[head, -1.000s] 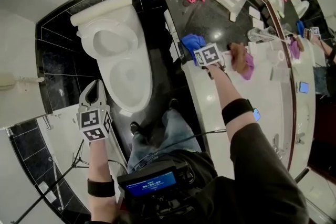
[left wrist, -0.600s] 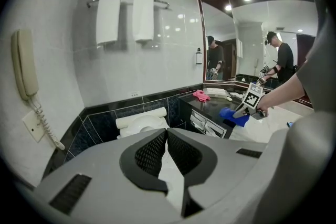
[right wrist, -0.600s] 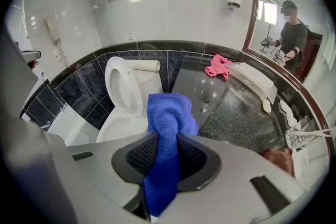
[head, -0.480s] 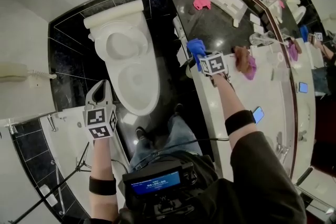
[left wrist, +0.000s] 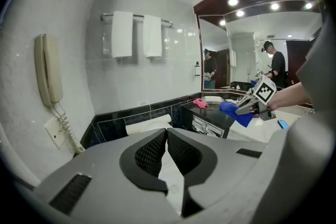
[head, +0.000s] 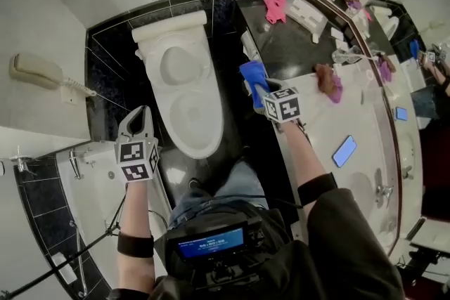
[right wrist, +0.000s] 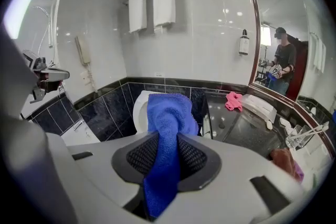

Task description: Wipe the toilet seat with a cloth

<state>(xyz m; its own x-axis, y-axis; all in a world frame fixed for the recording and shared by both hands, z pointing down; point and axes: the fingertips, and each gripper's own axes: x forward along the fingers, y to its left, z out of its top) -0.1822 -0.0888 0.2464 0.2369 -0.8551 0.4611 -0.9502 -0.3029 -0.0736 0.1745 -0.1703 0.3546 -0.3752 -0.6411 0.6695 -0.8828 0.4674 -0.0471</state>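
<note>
Toilet seat [head: 209,131]: white, oval, centre-left of the head view, below the tank [head: 171,26], with black tile around it. Blue cloth [head: 252,74]: terry, bunched, just right of the toilet in the head view, held in the air by the edge of the tabletop [head: 351,109], apart from the seat. In the right gripper view the cloth [right wrist: 168,113] stands up above the pads with a tail hanging below them, and it covers most of the toilet behind. Around it: a wall phone [head: 39,70] with a coiled cord at far left and two white towels [left wrist: 134,34] on a rail, upper left of the left gripper view. A pink cloth [head: 275,7] lies on the dark tabletop section at top. A brown-and-purple cloth [head: 328,83] and a mobile phone [head: 344,150] lie on the white section at right. Left tool [head: 138,114]: lower left of the toilet, clear of the seat, clenched with pads together and nothing between them [left wrist: 167,134]. Right tool [head: 261,89]: right of the toilet, clamped on the blue cloth, pads pressing it from both sides.
</note>
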